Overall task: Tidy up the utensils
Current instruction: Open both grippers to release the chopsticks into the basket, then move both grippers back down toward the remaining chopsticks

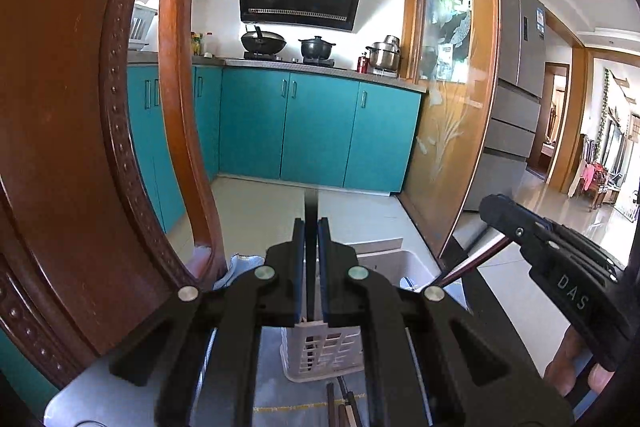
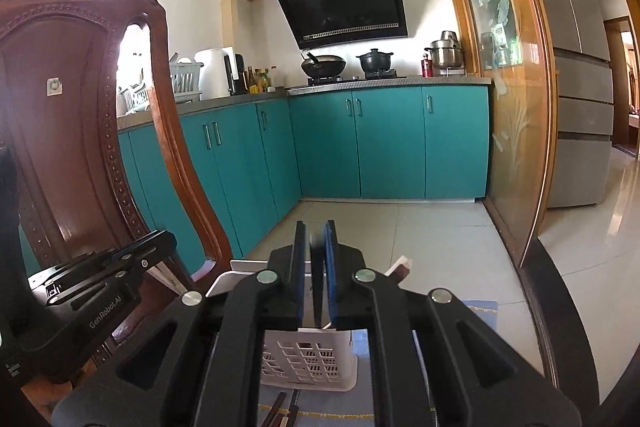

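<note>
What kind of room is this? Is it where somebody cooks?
Yes, it looks like a home kitchen. There's a wok and a black pot on the stove, a range hood above them, and teal cabinets under the counter.

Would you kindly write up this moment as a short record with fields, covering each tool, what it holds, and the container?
left tool: shut on a thin dark utensil, held upright above the basket
right tool: closed around a dark utensil, its lower end at the basket's rim
basket: white, slotted plastic, on the table just ahead of both tools
loose utensils: several lying on the table in front of the basket
surroundings: carved wooden chair on the left
</note>
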Motion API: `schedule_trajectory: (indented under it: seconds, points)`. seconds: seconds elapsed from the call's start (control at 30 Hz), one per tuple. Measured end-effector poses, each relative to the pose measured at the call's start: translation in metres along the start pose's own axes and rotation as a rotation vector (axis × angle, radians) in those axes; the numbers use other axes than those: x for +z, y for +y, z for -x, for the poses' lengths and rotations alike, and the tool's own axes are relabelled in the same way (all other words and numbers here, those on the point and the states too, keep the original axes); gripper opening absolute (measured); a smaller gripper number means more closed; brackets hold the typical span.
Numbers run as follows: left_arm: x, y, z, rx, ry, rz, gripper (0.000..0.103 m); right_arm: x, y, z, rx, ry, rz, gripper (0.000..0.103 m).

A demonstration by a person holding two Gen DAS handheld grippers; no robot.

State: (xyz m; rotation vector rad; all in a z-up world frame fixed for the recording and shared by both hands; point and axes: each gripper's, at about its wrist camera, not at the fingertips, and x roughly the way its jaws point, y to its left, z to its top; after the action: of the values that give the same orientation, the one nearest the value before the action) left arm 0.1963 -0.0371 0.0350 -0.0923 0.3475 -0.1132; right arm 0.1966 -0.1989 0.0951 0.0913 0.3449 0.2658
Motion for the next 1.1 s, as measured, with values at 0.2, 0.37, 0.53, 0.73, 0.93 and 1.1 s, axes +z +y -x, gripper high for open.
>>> schedule_trajectory:
  seconds: [0.2,0.37,0.53,0.73,0.93,1.1]
  points:
    - [-0.002,0.002,0.007,-0.016,-0.013,0.005,0.016,-0.002,-0.005,0.014,0.021,-0.041,-0.023,0.038]
    - [-0.007,0.006,0.019,-0.041,-0.04,0.011,0.026,-0.01,-0.007,0.035,0.04,-0.092,-0.01,0.045]
    - [-0.015,0.006,0.036,-0.035,-0.08,-0.004,0.038,-0.037,-0.006,0.057,0.096,-0.103,0.03,0.05]
    - [-0.033,0.014,0.048,-0.022,-0.068,-0.005,0.055,-0.088,0.002,0.038,0.141,0.13,0.084,0.051]
    - [-0.048,0.02,0.047,0.0,-0.014,0.008,0.065,-0.131,0.009,-0.009,0.106,0.457,0.08,0.051]
    - [-0.051,0.027,0.051,0.001,0.001,0.031,0.074,-0.167,0.01,-0.043,0.064,0.685,0.053,0.051]
